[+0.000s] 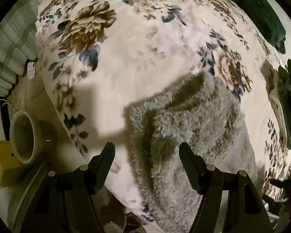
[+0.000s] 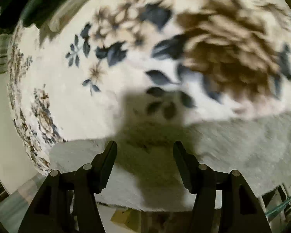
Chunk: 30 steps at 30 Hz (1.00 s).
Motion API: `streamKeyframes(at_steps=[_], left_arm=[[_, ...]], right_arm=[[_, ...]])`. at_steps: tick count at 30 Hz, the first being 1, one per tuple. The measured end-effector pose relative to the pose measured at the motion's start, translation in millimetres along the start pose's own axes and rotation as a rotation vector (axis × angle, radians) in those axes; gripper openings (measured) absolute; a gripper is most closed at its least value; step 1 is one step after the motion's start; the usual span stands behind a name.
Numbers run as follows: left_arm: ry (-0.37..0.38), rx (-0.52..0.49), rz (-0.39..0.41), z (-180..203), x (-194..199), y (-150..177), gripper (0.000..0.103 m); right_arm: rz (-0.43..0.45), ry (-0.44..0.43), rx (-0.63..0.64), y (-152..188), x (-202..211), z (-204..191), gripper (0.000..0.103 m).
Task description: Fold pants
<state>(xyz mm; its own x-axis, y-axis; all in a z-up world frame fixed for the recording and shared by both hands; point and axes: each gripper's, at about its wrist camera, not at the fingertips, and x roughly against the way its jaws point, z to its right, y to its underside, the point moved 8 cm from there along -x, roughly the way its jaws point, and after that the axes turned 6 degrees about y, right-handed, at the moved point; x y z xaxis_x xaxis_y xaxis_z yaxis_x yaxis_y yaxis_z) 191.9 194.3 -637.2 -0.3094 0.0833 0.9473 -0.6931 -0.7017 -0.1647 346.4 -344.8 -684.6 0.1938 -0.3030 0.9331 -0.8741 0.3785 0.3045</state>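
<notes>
Fluffy grey pants [image 1: 194,128] lie flat on a white floral blanket [image 1: 137,44]. In the left wrist view my left gripper [image 1: 147,151] is open, hovering just above the near part of the pants, with nothing between its fingers. In the right wrist view my right gripper [image 2: 144,149] is open and empty, above the grey pants [image 2: 232,141] near their edge, with the floral blanket [image 2: 71,97] beyond. That view is blurred by motion.
Dark green clothes [image 1: 261,13] lie at the blanket's far right, more green and white garments [image 1: 285,104] at the right edge. A white cup-like object [image 1: 23,137] on a yellow box [image 1: 2,165] stands left of the bed. A plaid curtain [image 1: 11,44] hangs at left.
</notes>
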Motion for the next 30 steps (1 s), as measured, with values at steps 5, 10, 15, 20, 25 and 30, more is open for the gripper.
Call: streamKeyframes(at_steps=[5,10,15,20,25,30], left_arm=[[0.001,-0.019,0.01,2,2,-4,0.066],[0.001,-0.013,-0.002,-4,0,-6,0.066],[0.035,0.008,-0.005,-7,6,-9,0.066],[0.068,0.031,-0.016,-6,2,-14,0.066],[0.12,0.027,-0.083,6,-27,-14,0.066],[0.145,-0.028,-0.069,20,-43,-11,0.02]], right_arm=[[-0.104,0.083,0.057,-6,-52,-18,0.01],[0.009,0.091,0.022,-26,-35,-21,0.009],[-0.007,0.083,0.132,-1,-25,-22,0.053],[-0.002,-0.06,-0.012,52,1,26,0.063],[-0.033,-0.065,-0.191,123,-18,85,0.063],[-0.096,-0.055,-0.344,176,-69,132,0.063]])
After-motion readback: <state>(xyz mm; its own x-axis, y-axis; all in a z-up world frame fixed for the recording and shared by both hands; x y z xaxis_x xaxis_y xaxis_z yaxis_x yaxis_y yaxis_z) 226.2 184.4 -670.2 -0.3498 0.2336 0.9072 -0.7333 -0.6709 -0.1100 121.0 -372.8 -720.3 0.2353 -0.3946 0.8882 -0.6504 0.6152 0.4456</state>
